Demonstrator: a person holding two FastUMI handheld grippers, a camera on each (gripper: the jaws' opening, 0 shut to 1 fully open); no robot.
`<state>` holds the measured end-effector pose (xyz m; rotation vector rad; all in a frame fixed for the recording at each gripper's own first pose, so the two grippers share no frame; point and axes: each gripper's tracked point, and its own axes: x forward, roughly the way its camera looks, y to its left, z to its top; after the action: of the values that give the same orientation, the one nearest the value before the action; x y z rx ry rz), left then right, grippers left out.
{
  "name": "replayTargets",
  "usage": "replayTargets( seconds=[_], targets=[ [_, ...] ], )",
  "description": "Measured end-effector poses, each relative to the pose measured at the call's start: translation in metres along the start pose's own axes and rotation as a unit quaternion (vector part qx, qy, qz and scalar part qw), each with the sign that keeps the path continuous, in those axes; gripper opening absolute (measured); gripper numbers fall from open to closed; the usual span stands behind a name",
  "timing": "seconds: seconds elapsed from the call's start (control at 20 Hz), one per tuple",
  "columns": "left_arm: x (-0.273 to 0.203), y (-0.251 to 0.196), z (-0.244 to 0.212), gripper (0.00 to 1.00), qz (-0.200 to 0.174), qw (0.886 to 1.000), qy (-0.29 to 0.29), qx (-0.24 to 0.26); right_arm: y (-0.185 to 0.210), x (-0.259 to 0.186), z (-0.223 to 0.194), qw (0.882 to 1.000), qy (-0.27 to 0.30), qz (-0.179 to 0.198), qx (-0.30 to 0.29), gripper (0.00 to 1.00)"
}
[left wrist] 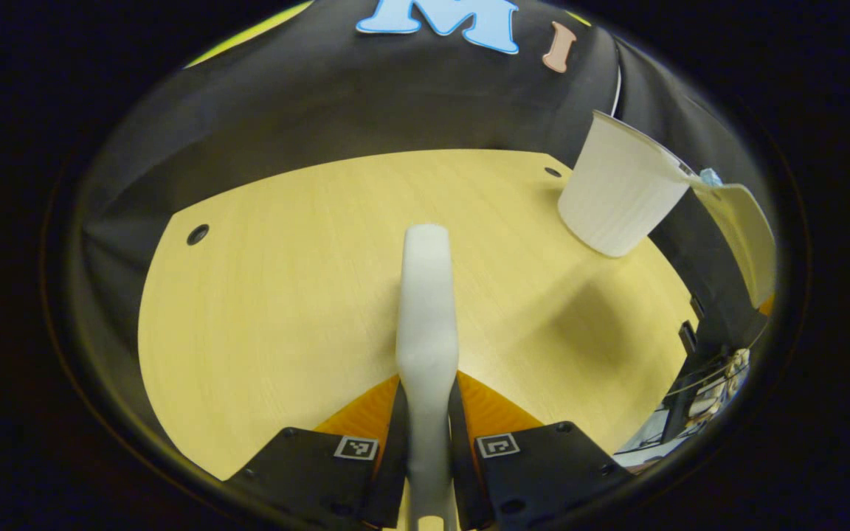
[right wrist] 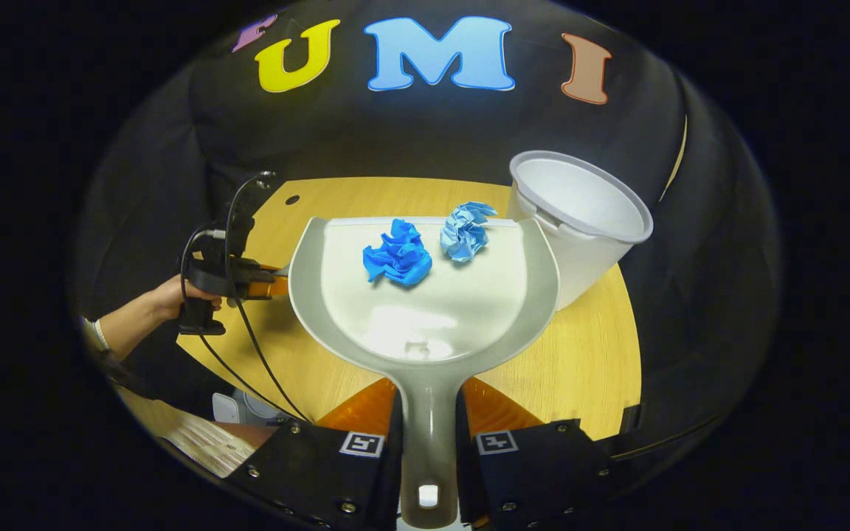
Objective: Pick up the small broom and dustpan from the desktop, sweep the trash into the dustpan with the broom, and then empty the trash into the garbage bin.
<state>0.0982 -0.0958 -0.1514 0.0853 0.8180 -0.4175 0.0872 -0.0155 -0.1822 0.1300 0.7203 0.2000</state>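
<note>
A pale grey plastic dustpan carries two crumpled blue paper wads above the light wooden desk, its handle clamped between the closed fingers of the right gripper. A white ribbed plastic garbage bin stands just beside the pan near the desk's far right edge. The left gripper pinches the white broom handle over the desk.

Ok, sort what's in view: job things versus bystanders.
Job: dustpan in right gripper, broom in left gripper, dark blue wad, light blue wad, bin.
Bystanders: cables, papers.
</note>
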Motion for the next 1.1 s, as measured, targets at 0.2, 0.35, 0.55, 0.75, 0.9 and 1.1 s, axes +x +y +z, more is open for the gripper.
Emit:
replayTargets(
  seconds=[0.2, 0.35, 0.55, 0.75, 0.9, 1.1],
  targets=[
    [-0.008, 0.016, -0.012, 0.34, 0.016, 1.0, 0.003, -0.02, -0.004, 0.001, 0.011, 1.0, -0.007, 0.007, 0.0, 0.31],
    [-0.015, 0.029, -0.016, 0.34, 0.024, 0.999, 0.004, -0.032, -0.009, 0.0, 0.021, 1.0, -0.012, 0.012, 0.016, 0.31],
    [-0.022, 0.045, -0.021, 0.32, 0.035, 0.999, 0.006, -0.04, -0.023, -0.007, 0.038, 0.999, -0.022, 0.012, 0.039, 0.3],
    [-0.025, 0.054, -0.022, 0.32, 0.044, 0.998, 0.007, -0.039, -0.037, -0.012, 0.058, 0.996, -0.034, 0.021, 0.084, 0.3],
    [-0.024, 0.051, -0.025, 0.34, 0.04, 0.998, 0.008, -0.047, -0.045, 0.002, 0.077, 0.989, -0.037, 0.043, 0.138, 0.3],
    [-0.022, 0.049, -0.026, 0.36, 0.037, 0.998, 0.009, -0.048, -0.054, 0.009, 0.097, 0.976, -0.043, 0.072, 0.201, 0.3]
  ],
)
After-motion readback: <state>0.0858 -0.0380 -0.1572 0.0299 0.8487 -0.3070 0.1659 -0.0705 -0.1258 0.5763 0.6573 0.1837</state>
